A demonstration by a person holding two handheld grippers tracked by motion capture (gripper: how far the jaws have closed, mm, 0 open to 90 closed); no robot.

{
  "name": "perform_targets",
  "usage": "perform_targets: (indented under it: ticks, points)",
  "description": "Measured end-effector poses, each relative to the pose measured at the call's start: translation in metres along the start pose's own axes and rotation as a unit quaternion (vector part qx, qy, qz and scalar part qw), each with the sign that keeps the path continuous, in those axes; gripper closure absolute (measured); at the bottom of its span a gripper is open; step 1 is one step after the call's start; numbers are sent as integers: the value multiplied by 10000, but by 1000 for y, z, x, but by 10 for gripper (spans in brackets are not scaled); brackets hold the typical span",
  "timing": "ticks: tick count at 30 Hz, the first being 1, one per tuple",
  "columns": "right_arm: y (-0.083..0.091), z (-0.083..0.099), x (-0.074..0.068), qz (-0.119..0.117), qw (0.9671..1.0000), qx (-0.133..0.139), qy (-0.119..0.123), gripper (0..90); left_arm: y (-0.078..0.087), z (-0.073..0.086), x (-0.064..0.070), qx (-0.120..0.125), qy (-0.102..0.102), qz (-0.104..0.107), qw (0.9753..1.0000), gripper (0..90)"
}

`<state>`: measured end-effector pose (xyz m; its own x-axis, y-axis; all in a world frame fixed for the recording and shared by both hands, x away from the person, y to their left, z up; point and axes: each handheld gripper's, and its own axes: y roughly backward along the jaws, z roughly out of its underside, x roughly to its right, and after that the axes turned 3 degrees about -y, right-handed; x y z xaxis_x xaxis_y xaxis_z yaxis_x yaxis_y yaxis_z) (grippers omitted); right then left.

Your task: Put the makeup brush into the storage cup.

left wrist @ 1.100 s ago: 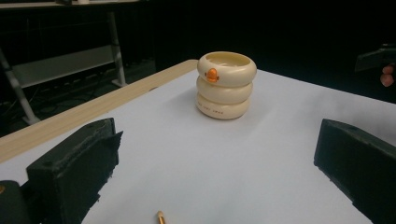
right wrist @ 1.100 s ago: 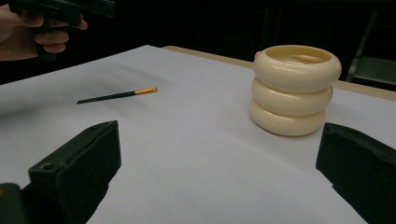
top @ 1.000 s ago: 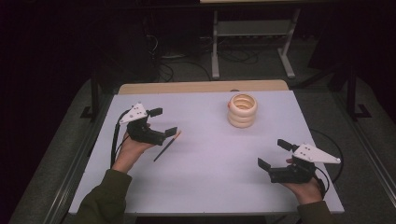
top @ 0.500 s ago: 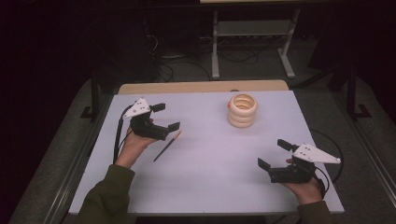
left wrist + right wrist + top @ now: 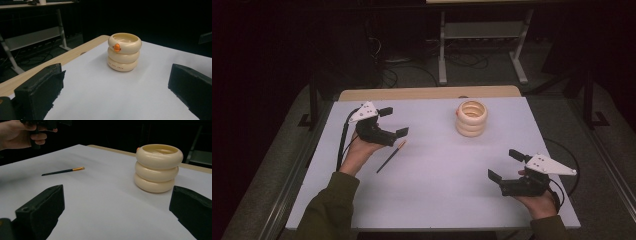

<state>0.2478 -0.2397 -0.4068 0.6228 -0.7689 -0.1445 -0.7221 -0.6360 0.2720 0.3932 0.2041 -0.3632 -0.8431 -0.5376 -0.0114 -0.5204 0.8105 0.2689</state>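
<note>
Pencil (image 5: 390, 156) just beside left gripper (image 5: 393, 122).

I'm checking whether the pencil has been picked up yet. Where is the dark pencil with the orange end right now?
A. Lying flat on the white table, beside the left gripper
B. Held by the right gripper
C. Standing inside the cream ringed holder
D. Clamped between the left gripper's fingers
A. The pencil lies flat on the white table, just beside the open left gripper, with nothing between its fingers.
</note>
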Motion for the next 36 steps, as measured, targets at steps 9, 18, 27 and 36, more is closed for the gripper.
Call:
perform_targets:
  ticks: [9,18,27,36]
  points:
    - [0,0,0,1,10000,7,-9,0,-10,-2,-3,-58,4,-10,10000,0]
    - [0,0,1,-12,10000,2,-16,0,-18,-3,-9,-250,52,-73,9996,0]
    - [1,0,1,-2,10000,26,-22,0,-26,-7,-11,-549,52,-75,9984,0]
    - [1,0,2,-9,10000,27,-24,0,-33,-10,-13,-938,113,-121,9955,0]
